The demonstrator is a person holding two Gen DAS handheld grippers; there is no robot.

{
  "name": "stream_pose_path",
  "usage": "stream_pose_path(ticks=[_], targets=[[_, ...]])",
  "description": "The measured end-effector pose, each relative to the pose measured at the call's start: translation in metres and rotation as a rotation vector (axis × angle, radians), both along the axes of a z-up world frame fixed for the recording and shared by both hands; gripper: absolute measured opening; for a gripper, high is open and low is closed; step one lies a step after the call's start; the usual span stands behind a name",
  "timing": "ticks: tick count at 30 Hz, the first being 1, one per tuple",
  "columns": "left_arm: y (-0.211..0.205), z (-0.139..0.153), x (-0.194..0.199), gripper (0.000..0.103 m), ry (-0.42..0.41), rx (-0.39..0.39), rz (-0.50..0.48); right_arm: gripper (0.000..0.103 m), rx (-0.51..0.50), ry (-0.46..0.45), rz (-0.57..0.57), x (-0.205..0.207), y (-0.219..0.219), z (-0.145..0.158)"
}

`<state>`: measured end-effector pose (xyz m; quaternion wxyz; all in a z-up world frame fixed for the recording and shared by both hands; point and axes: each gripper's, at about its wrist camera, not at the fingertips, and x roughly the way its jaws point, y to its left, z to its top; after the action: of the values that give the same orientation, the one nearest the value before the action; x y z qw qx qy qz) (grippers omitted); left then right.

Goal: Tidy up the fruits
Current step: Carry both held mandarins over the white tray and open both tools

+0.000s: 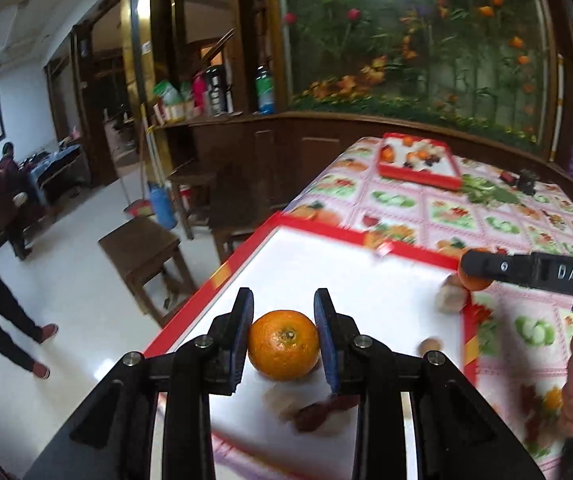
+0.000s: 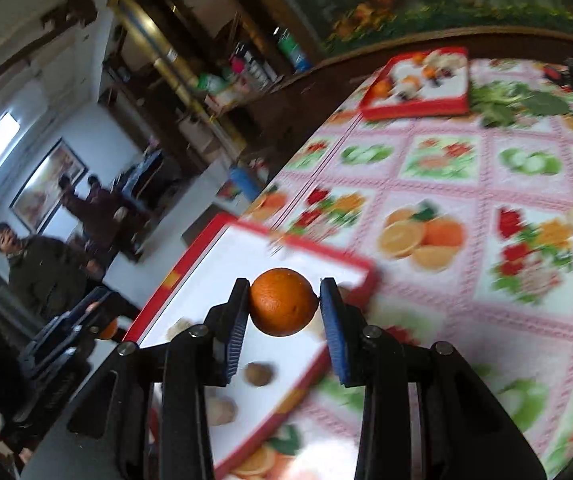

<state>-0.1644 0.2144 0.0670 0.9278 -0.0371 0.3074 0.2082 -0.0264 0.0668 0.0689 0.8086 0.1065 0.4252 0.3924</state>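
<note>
My left gripper (image 1: 284, 312) is shut on an orange mandarin (image 1: 283, 345), held above the near red-rimmed white tray (image 1: 270, 276). My right gripper (image 2: 282, 300) is shut on a second mandarin (image 2: 282, 302), over the same tray (image 2: 190, 264). In the left wrist view the right gripper (image 1: 470, 270) reaches in from the right with its mandarin (image 1: 474, 280) showing below the finger. Walnuts (image 2: 259, 374) and a dark red date (image 1: 314, 416) lie on the tray. A second red tray (image 1: 420, 158) with mixed fruit sits at the table's far end.
The table wears a pink fruit-print cloth (image 2: 446, 184). Green leaves (image 1: 486, 192) and a small dark object (image 1: 528, 180) lie near the far tray. A wooden stool (image 1: 146, 252) stands left of the table. People (image 2: 34, 268) stand on the floor at left.
</note>
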Motion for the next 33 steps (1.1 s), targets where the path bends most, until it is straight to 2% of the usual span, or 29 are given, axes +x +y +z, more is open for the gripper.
stream_pose_path(ticks=[7, 11, 16, 24, 29, 31, 33], targets=[[0.020, -0.017, -0.011, 0.030, 0.050, -0.015, 0.002, 0.038, -0.077, -0.003, 0.063, -0.032, 0.051, 0.001], [0.028, -0.029, -0.012, 0.030, 0.099, -0.027, -0.001, 0.038, -0.158, 0.032, 0.040, -0.042, 0.069, -0.015], [0.030, -0.042, -0.007, 0.031, 0.149, -0.037, -0.014, 0.038, -0.230, 0.056, -0.010, -0.048, 0.073, -0.034], [0.027, -0.044, -0.009, 0.032, 0.158, -0.039, -0.030, 0.038, -0.280, -0.006, -0.042, -0.062, 0.079, -0.027], [0.024, -0.043, -0.006, 0.032, 0.150, -0.024, -0.045, 0.038, -0.294, -0.003, -0.058, -0.063, 0.080, -0.028], [0.019, -0.042, -0.005, 0.033, 0.148, -0.023, -0.069, 0.038, -0.303, -0.007, -0.065, -0.065, 0.081, -0.028], [0.014, -0.041, -0.004, 0.045, 0.144, -0.015, -0.090, 0.038, -0.318, -0.018, -0.079, -0.068, 0.080, -0.026]])
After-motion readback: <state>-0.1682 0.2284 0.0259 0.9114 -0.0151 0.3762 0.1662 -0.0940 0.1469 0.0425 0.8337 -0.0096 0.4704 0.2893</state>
